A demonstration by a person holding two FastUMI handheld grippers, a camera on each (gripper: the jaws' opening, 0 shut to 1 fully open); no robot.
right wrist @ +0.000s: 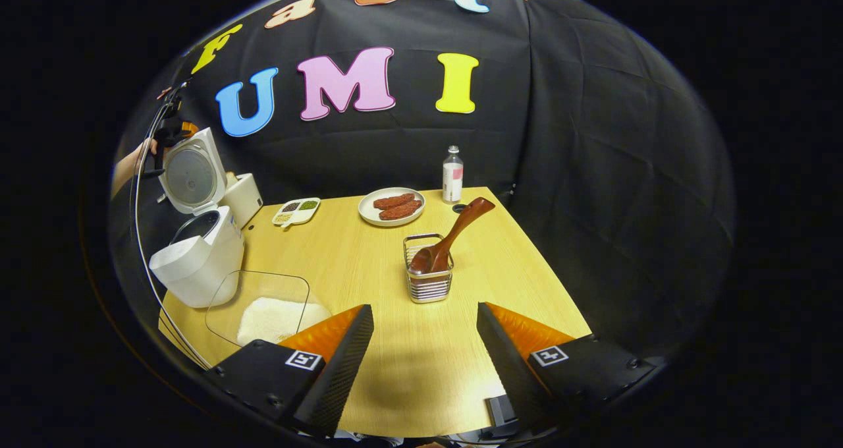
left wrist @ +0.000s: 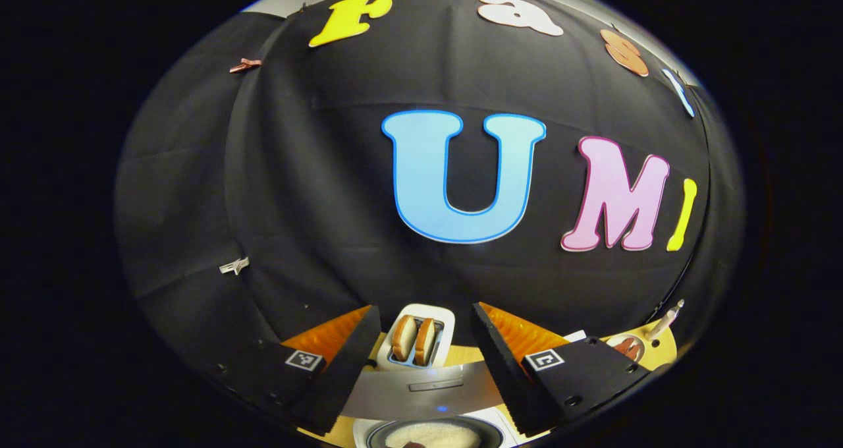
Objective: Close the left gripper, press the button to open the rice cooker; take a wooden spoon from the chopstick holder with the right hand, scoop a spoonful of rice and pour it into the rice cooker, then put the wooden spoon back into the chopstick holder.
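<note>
In the right gripper view the white rice cooker (right wrist: 197,250) stands at the table's left edge with its lid (right wrist: 191,174) raised. A wooden spoon (right wrist: 454,234) rests bowl-down in the wire chopstick holder (right wrist: 429,283), its handle leaning up to the right. A clear glass dish of rice (right wrist: 273,309) lies in front of the cooker. My right gripper (right wrist: 425,309) is open and holds nothing, short of the holder. A hand holds my left gripper (right wrist: 168,132) behind the top of the lid. In the left gripper view my left gripper (left wrist: 427,308) is open above the cooker's pot (left wrist: 431,435), which holds white rice.
A white toaster (left wrist: 421,339) with two bread slices stands beyond the cooker. A plate of red sausages (right wrist: 392,205), a small bottle (right wrist: 452,174) and a divided condiment dish (right wrist: 296,211) sit along the table's far side. The black cloth wall closes the back and right.
</note>
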